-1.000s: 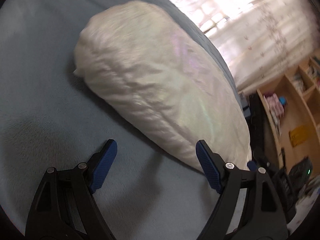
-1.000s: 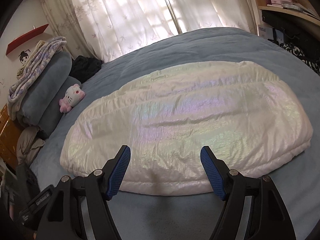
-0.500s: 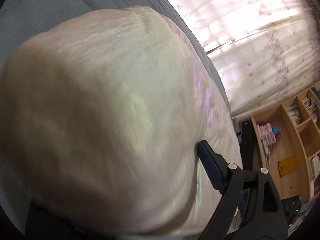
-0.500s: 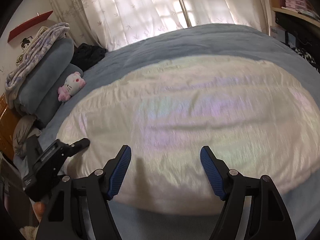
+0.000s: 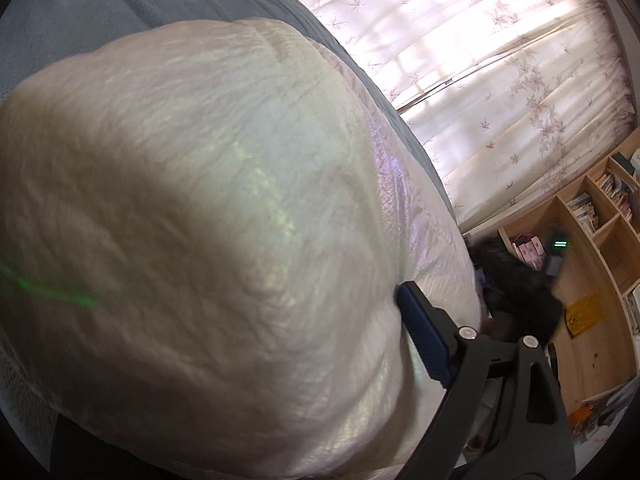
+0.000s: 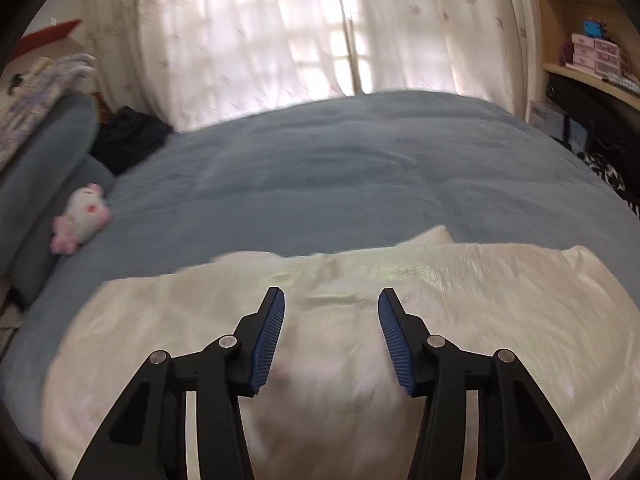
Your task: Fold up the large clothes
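Observation:
A puffy white iridescent jacket (image 5: 200, 160) lies on the grey-blue bed (image 5: 100, 8) and fills most of the left wrist view. My left gripper (image 5: 304, 292) is pushed into its near end. Its jaws are opening with a thick bulge of jacket between them. Only the right finger (image 5: 420, 336) shows; the left one is hidden under the fabric. In the right wrist view my right gripper (image 6: 331, 294) hovers over the jacket (image 6: 500, 300) near its far edge. Its jaws are closing, with blurred fabric below and between the pads and no grip that I can see.
Bare bed cover (image 6: 340, 168) stretches beyond the jacket to the curtains (image 6: 280, 40). Grey pillows (image 6: 48, 152), a pink-and-white plush toy (image 6: 80, 220) and dark clothes (image 6: 128, 140) lie at the left. Wooden shelves (image 5: 592, 264) and a dark blurred shape (image 5: 516, 288) stand past the bed's right side.
The left gripper pushed into the jacket's end, which now covers its left finger. The right gripper swept forward over the jacket towards its far edge, and its jaws narrowed.

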The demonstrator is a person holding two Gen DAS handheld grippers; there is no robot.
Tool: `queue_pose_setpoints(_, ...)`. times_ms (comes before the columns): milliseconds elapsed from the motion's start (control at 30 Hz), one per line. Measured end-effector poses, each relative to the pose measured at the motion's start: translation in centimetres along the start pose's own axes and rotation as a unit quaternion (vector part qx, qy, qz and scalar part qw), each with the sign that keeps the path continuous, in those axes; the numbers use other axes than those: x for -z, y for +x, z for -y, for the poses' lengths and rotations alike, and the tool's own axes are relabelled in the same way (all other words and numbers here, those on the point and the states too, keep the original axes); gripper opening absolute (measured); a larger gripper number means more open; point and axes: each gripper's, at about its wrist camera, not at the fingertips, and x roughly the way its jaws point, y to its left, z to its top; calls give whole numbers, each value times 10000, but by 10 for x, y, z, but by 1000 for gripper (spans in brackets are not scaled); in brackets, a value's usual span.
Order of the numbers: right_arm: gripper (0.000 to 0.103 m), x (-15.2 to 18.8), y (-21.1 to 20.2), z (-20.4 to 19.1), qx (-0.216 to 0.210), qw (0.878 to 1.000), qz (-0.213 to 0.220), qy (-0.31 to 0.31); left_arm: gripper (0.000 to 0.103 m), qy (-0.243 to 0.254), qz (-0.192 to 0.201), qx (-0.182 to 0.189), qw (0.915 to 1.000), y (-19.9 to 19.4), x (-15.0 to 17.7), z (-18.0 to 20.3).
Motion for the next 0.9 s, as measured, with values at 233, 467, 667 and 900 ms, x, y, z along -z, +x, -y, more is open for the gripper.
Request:
queue_pose_setpoints(233,51,15,54,-3,82,9998,-21,-194,94,318,38,-23,9995,18,4,22)
queue_pose_setpoints(467,51,22,90,1,29,9998,71,-195,95,370,26,-9,9993,37,5,31)
queue_pose_setpoints(667,51,25,106,7,-172,9998,77,-35,95,150,-45,39,9999,60,-3,38)
queue_pose_setpoints(900,51,19,122,11,-270,9996,54,67,91,293,199,-309,9989,93,-25,61)
